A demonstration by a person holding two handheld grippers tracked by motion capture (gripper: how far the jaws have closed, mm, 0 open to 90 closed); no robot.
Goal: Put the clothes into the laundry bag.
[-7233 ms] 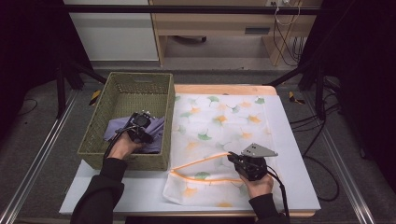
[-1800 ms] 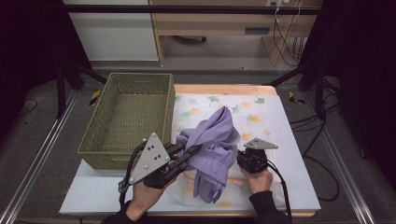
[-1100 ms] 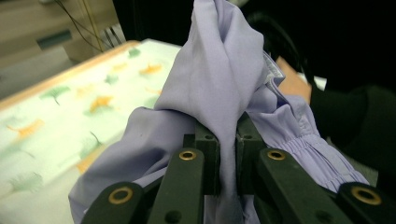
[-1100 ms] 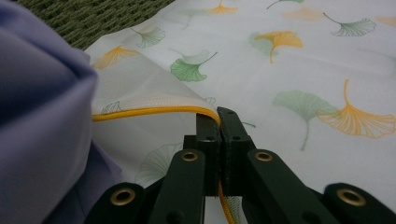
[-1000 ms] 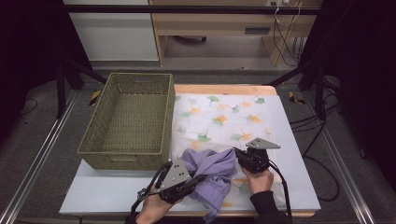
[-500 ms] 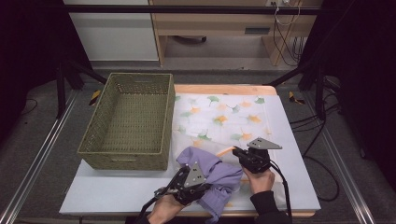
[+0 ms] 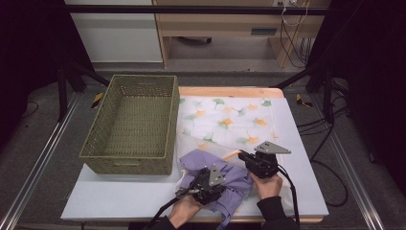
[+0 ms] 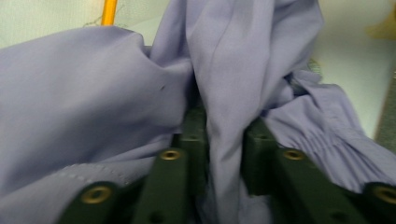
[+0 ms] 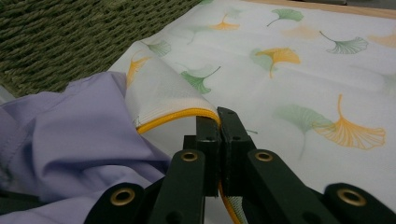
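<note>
1. While the right gripper (image 7: 242, 155) stands clenched on the yellow-trimmed edge (image 9: 177, 116) of the mesh laundry bag (image 7: 225, 120), that edge is lifted off the table (image 7: 119, 196), as the right gripper view shows
2. Left gripper (image 7: 189, 189): its jaws have just been opening; in the left gripper view a fold of the purple garment (image 8: 233, 70) hangs between them, with a gap at the fold's three o'clock side, so the grip reads as released
3. Purple garment (image 7: 215, 175): bunched on the near part of the table, at six o'clock from the bag's printed panel in the high view, lying on the bag's near end and just beside its lifted edge
4. Wicker basket (image 7: 131, 124): at nine o'clock from the bag, touching or just beside its long side; at eleven o'clock from the garment, near it but apart
5. Right hand (image 7: 268, 184): at three o'clock from the garment, holding its gripper level, jaws pointing toward nine o'clock
6. Left hand (image 7: 184, 211): at six o'clock from the garment, at the table's near edge
</note>
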